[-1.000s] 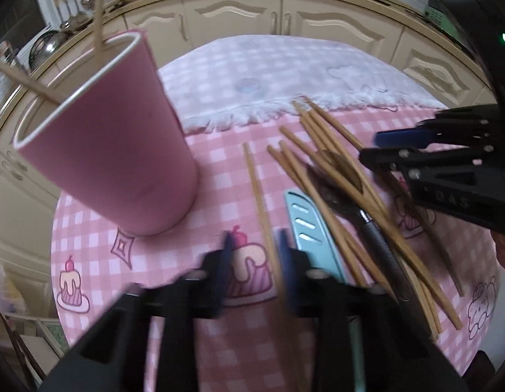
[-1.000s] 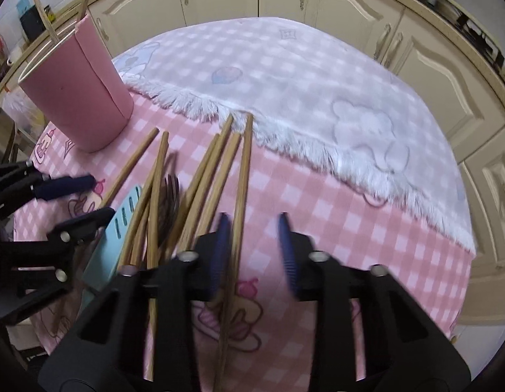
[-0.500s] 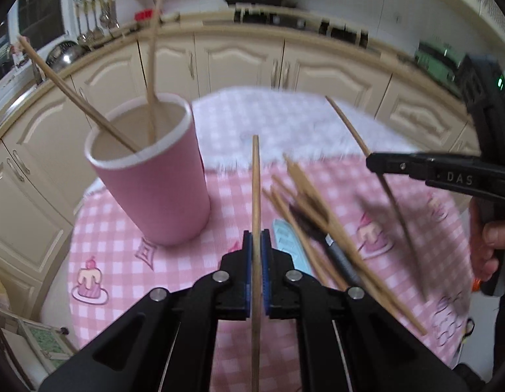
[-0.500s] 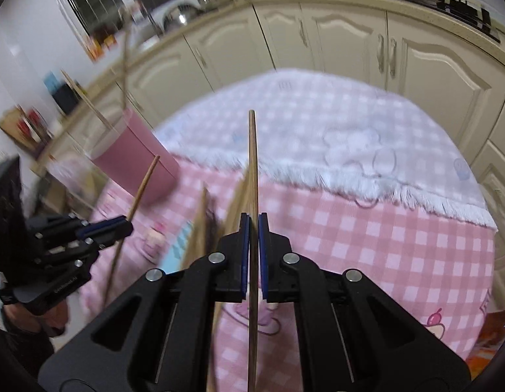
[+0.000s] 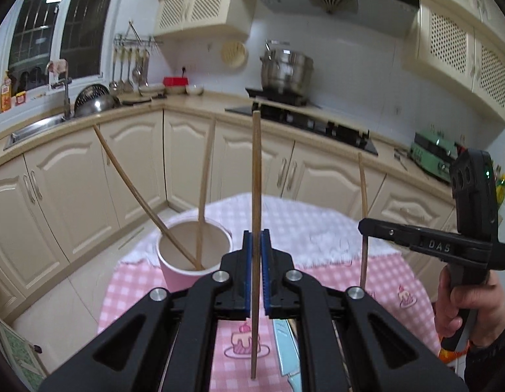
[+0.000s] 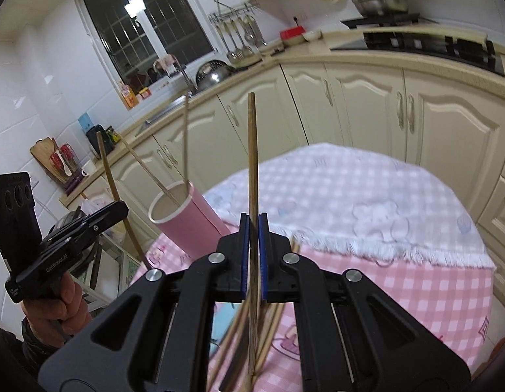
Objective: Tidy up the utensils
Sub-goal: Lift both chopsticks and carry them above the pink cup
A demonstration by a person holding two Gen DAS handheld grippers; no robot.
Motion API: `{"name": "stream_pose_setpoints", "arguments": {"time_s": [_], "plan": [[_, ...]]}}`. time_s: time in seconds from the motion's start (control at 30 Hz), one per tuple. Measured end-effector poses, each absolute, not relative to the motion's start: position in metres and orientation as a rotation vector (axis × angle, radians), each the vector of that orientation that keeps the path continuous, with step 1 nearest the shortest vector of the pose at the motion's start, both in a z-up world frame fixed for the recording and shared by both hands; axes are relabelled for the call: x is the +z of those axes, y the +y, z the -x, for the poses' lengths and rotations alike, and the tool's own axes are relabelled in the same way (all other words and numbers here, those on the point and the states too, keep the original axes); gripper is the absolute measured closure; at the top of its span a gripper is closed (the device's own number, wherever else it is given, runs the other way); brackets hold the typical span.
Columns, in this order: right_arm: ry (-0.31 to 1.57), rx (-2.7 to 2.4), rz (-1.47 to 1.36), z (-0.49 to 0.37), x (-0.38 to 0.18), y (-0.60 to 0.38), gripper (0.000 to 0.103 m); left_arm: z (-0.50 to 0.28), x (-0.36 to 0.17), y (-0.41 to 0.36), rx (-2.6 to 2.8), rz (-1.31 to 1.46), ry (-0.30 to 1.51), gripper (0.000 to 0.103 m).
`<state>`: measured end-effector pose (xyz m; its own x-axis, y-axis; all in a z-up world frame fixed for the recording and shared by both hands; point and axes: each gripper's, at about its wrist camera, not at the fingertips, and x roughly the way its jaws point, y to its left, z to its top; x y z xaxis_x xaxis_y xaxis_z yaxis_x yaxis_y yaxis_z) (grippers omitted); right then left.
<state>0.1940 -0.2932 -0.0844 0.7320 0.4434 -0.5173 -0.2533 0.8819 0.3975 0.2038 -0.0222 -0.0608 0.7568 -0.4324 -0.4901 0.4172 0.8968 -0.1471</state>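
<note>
My left tool (image 5: 256,274) and right tool (image 6: 253,256) each clamp one upright chopstick (image 5: 256,196) above the surface (image 5: 317,225). The pink cup (image 5: 187,277) stands far left; converging together, the sticks could collide or tip it.

White "DAS" lettering on side of right gripper (image 5: 365,225), seen from left wrist. "GenRobot.AI" printed white on body of left gripper (image 6: 116,210), seen from right wrist. Smaller print below it illegible.
</note>
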Motion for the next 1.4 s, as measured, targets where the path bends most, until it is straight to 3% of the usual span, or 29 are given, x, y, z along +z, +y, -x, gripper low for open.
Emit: {"name": "stream_pose_setpoints", "arguments": {"time_s": [0.73,1.4], "plan": [[0.326,0.531,-0.169,-0.24,0.057,-0.212,0.097,-0.222,0.061,0.036,-0.37,0.114,0.23,0.098],[0.459,0.515,-0.125,-0.292,-0.007,-0.175,0.096,-0.272,0.006,0.027,-0.349,0.103,0.351,0.098]]}}
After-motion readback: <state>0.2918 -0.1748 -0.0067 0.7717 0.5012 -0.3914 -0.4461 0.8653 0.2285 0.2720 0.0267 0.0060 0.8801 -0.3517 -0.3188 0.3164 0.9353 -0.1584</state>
